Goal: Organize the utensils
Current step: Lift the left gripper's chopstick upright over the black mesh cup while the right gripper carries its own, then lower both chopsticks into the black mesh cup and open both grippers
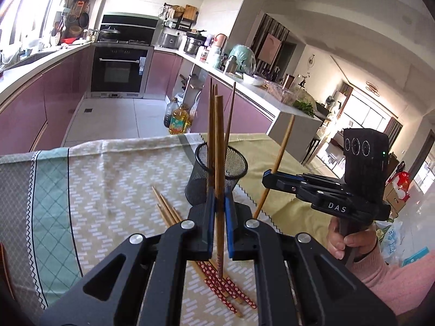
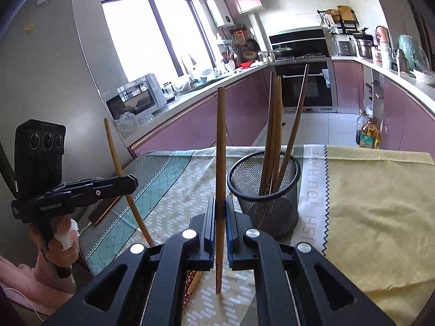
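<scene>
Closest to my left lens, the left gripper (image 1: 219, 233) has its blue-padded jaws clamped tight on a single wooden chopstick (image 1: 219, 163), which stands nearly upright between them with its patterned red end hanging below the pads. My right gripper (image 2: 220, 233) is pinched the same way on a second chopstick (image 2: 220, 146), also close to vertical, its decorated end pointing down at the cloth. Just beyond both sets of jaws stands the black mesh cup (image 2: 267, 195) on the patterned tablecloth (image 1: 108, 179); I count about four chopsticks already in it (image 2: 274, 125), leaning against the rim with their plain tips fanned upward. Loose chopsticks (image 1: 217, 279) lie flat on the cloth under my left gripper, red patterned ends toward me, near the cup but not touching it. From the left view I see the person's right hand (image 1: 345, 240) wrapped around the handle below its gripper, pink sleeve at the wrist, the tool held roughly level and pointing across toward the cup. From the right view the left hand (image 2: 59, 244) grips its handle likewise, with a white wrap on one finger. A yellow cloth (image 2: 380, 203) covers the table's right part.
</scene>
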